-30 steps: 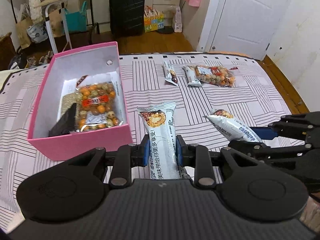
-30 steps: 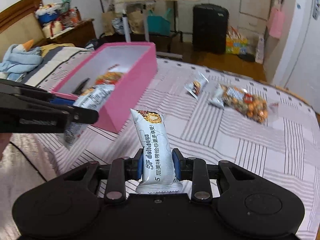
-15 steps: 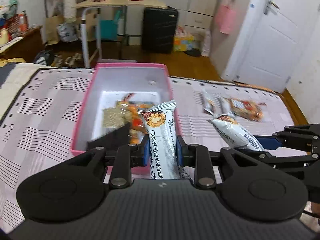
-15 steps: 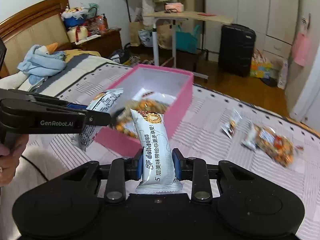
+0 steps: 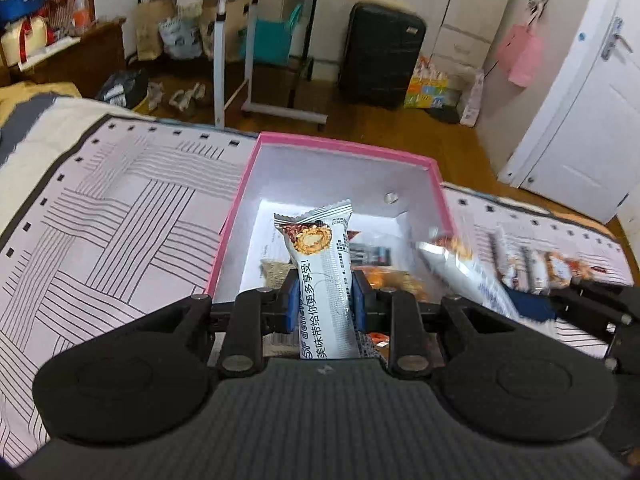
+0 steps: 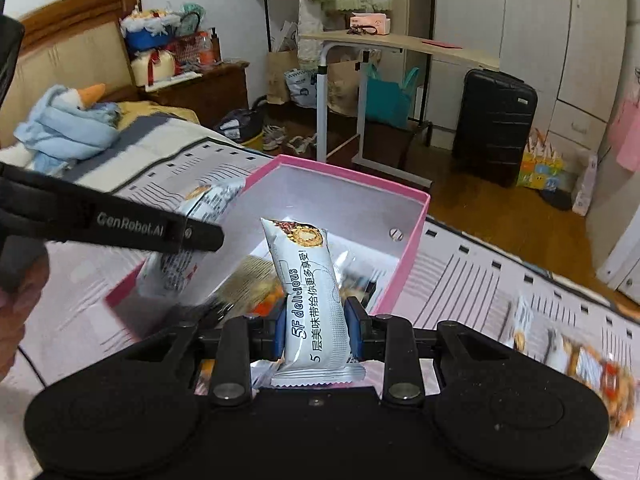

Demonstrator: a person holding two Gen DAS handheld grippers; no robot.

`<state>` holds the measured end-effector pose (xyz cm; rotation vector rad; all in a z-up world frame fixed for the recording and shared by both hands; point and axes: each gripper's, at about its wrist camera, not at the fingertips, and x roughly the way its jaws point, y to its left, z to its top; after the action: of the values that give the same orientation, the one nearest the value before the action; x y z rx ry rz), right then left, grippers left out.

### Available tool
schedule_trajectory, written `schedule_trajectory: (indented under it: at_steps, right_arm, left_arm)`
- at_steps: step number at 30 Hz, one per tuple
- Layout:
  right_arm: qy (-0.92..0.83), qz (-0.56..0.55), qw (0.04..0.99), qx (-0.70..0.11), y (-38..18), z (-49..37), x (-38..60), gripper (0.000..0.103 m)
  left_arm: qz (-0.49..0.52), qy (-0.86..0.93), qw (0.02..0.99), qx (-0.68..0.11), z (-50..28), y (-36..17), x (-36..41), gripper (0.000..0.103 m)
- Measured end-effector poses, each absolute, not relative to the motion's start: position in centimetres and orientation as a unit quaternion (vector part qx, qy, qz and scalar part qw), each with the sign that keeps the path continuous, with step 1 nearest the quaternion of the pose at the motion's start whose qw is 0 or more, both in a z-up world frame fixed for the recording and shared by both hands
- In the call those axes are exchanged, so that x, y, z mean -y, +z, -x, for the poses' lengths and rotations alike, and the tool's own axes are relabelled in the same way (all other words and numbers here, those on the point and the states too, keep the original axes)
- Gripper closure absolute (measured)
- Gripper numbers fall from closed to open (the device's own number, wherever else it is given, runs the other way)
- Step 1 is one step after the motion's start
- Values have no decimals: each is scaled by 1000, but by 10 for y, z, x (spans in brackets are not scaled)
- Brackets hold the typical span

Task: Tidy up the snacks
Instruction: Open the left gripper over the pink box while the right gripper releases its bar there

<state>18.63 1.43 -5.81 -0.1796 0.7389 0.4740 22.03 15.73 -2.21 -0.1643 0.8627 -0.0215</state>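
A: What changed? Both grippers had been beside the open pink cardboard box (image 5: 244, 196); now they hung over it.

B: Grips? Left gripper (image 5: 323, 300) clamped a white foil snack bar (image 5: 320, 264); right gripper (image 6: 316, 322) clamped a 2nd white foil bar (image 6: 312, 292).

A: Both bars were above the box, unreleased. Drop looked next. Loose packets (image 5: 536, 264) waited on the striped bedspread (image 5: 120, 216).

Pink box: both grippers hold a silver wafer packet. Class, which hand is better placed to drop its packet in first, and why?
Left, probably. The left gripper holds its wafer packet over the pink box interior. The right gripper, with its packet, sits nearer the box's near right corner.
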Motion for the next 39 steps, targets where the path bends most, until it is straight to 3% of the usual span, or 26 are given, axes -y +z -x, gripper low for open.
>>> schedule_trajectory:
  at_steps: [12, 16, 24, 39]
  right_arm:
    - [243, 117, 881, -389, -83, -226, -48, 65]
    - [242, 126, 882, -384, -84, -223, -49, 60]
    - [235, 126, 887, -377, -62, -200, -35, 51]
    - [203, 154, 897, -362, -5, -135, 17, 41]
  left_arm:
    - [89, -20, 890, -447, -250, -60, -165, 74]
    - [90, -16, 892, -443, -245, -55, -165, 61]
    - [77, -22, 897, -434, -223, -29, -156, 61]
    - [15, -62, 924, -377, -148, 46, -115, 51]
